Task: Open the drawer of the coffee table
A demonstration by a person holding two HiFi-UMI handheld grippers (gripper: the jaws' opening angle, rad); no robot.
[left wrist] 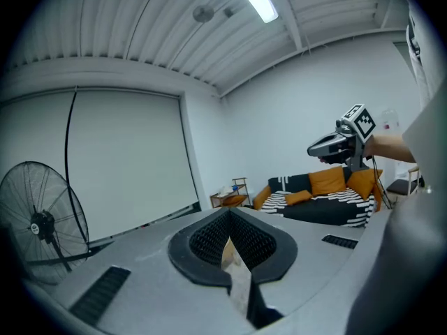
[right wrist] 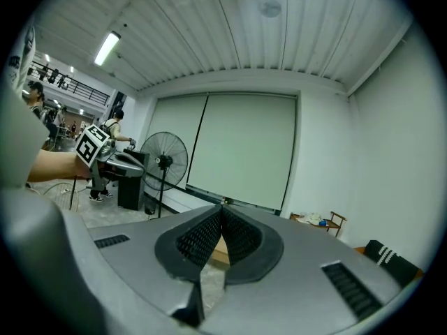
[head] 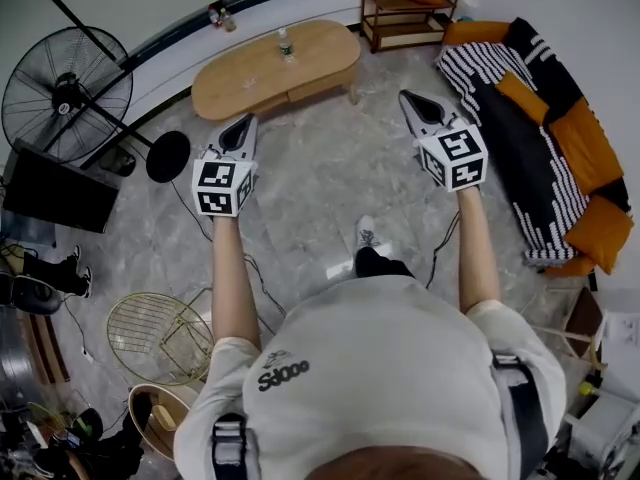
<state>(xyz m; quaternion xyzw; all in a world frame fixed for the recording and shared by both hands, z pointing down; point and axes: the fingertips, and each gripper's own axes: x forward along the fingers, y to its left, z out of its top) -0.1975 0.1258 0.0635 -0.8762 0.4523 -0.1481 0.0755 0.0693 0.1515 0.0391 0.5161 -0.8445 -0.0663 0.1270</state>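
– While we look down from the head view, where does the coffee table [head: 275, 68] lie against our fingers?

– At the upper middle of the frame, above and between the two grippers. The tip of our left gripper [head: 243, 128] sits just below the table's lower left edge. Our right gripper [head: 415, 103] sits off the table's right end, with bare floor showing between them. Neither one touches it.

– Can we pick out the drawer?

– No. We see the wooden top and the front side, but we cannot tell a drawer front apart. A bottle [head: 285, 43] stands on the top.

– How do the left fingers stand?

– In the left gripper view the black pads [left wrist: 209, 243] are pressed together at the tips, with nothing pinched. A sliver of tan wood shows through the narrow gap behind the tips.

– And the right ones?

– The same in the right gripper view: the pads [right wrist: 241, 237] meet tip to tip, empty, and a tan strip shows low in the gap.

– What else do we have around us?

– A standing fan [head: 65, 93] at the upper left, a striped sofa [head: 540, 138] with orange cushions down the right side, and a wooden shelf [head: 410, 3] at the top edge.
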